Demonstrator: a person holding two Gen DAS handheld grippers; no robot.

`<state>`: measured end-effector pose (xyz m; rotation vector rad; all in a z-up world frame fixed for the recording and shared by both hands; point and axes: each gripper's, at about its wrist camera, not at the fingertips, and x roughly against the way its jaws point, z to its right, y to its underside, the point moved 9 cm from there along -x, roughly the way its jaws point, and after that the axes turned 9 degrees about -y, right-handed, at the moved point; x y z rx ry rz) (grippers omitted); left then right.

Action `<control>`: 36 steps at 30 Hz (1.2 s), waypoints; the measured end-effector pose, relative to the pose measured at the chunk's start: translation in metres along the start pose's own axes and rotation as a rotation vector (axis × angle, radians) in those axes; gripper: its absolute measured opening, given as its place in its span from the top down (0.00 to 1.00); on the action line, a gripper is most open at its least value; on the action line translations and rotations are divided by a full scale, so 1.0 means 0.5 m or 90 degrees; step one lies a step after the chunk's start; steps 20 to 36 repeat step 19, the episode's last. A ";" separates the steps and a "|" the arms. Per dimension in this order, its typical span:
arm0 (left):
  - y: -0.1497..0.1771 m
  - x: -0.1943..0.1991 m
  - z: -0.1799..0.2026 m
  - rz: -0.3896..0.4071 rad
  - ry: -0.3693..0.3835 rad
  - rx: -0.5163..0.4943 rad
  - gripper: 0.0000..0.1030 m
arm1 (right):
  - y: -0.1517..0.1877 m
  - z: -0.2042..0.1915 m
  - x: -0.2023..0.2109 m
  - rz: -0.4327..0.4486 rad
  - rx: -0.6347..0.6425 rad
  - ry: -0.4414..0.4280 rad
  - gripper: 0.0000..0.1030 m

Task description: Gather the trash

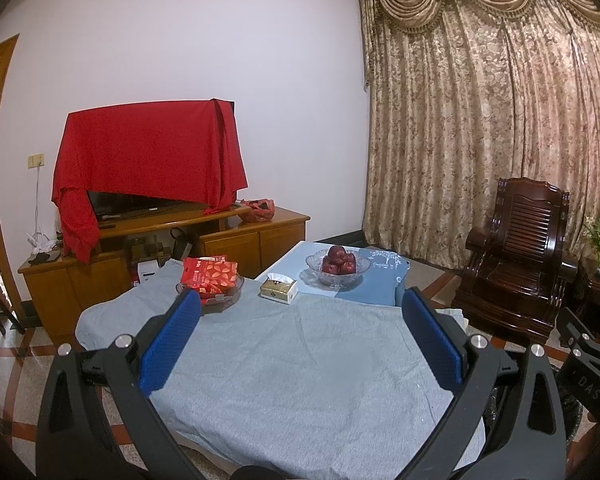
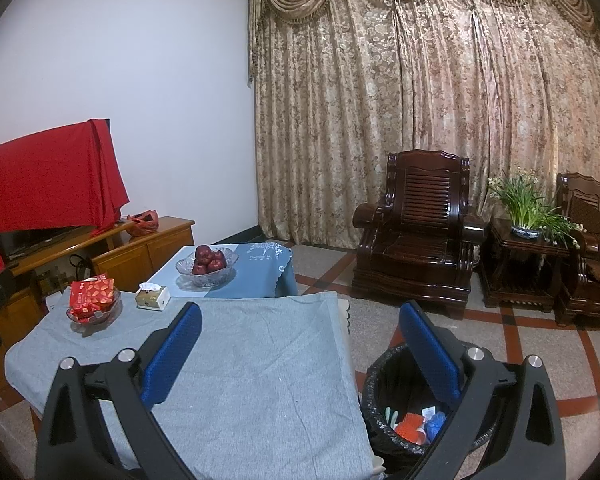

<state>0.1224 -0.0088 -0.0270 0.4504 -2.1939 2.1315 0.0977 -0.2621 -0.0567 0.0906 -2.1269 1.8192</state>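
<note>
Here, a low table [image 2: 240, 360] covered in grey cloth serves as the landmark for everything else. Far behind it hang the patterned gold curtains [image 2: 440, 120], and to the table's right, across the tiled floor, stands a dark wooden armchair [image 2: 420, 240]. Behind the table's left corner sits a wooden TV cabinet [image 1: 160, 248] whose screen is draped with a red cloth [image 1: 148, 160]. Butted against the table's far edge is a second surface under a blue cloth [image 2: 260, 272], bearing a glass bowl of red apples [image 2: 207, 266]. Just beside the table's near right corner stands a trash bin [image 2: 384, 400] lined with a black bag, and inside it lie orange, blue and pale scraps of trash [image 2: 414, 426]. On the table's far left sits a glass dish of red packets [image 1: 210, 278], and a tissue box [image 1: 278, 289] rests near its far edge, between the dish and the apple bowl. The left gripper [image 1: 300, 336] hovers above the table, its blue fingers spread wide and gripping nothing. The right gripper [image 2: 300, 344] hangs over the table's right edge, likewise wide apart and empty, its right finger above the bin
</note>
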 end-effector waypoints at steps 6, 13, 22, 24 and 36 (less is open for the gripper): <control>0.002 -0.001 -0.003 -0.003 0.001 0.000 0.05 | 0.000 0.000 0.000 0.000 0.000 0.000 0.06; 0.026 0.003 -0.017 -0.011 -0.001 0.003 0.05 | 0.001 -0.001 0.000 -0.001 -0.001 0.000 0.06; 0.032 0.005 -0.013 -0.011 0.000 -0.002 0.05 | 0.002 -0.002 0.000 -0.001 0.000 0.000 0.06; 0.032 0.005 -0.013 -0.011 0.000 -0.002 0.05 | 0.002 -0.002 0.000 -0.001 0.000 0.000 0.06; 0.032 0.005 -0.013 -0.011 0.000 -0.002 0.05 | 0.002 -0.002 0.000 -0.001 0.000 0.000 0.06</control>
